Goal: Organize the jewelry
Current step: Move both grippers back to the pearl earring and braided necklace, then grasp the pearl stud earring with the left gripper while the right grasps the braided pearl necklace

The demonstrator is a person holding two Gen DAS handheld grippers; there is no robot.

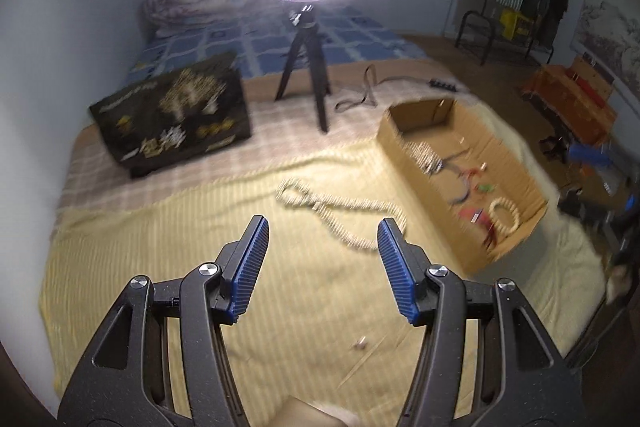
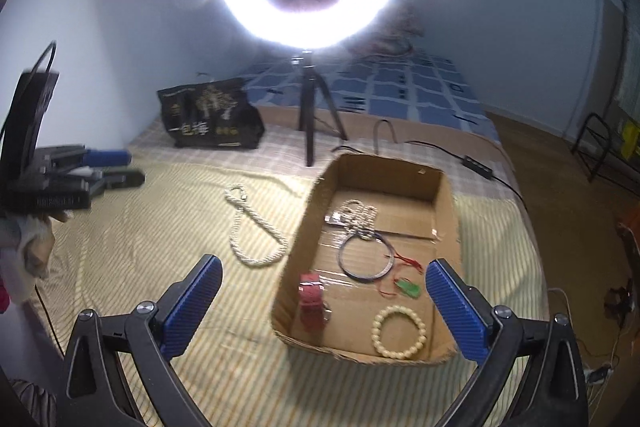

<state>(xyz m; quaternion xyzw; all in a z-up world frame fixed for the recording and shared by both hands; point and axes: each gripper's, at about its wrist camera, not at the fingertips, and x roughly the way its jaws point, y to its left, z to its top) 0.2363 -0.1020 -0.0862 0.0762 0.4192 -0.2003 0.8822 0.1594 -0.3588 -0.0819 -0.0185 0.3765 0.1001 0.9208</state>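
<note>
Pearl necklace (image 2: 256,227) loose on yellow blanket (image 2: 160,227) centre frame, left of cardboard box (image 2: 400,171), left gripper (image 1: 324,231) and right gripper (image 2: 324,275) jaws both spread, holding nothing.

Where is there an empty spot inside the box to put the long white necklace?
The cardboard box is bare at its far end, behind the bead pile. The near half is crowded: red watch, bead bracelet, green pendant.

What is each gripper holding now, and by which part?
Nothing is held. The left gripper and the right gripper are both open and empty; the pearl necklace lies on the bed beside the cardboard box.
</note>
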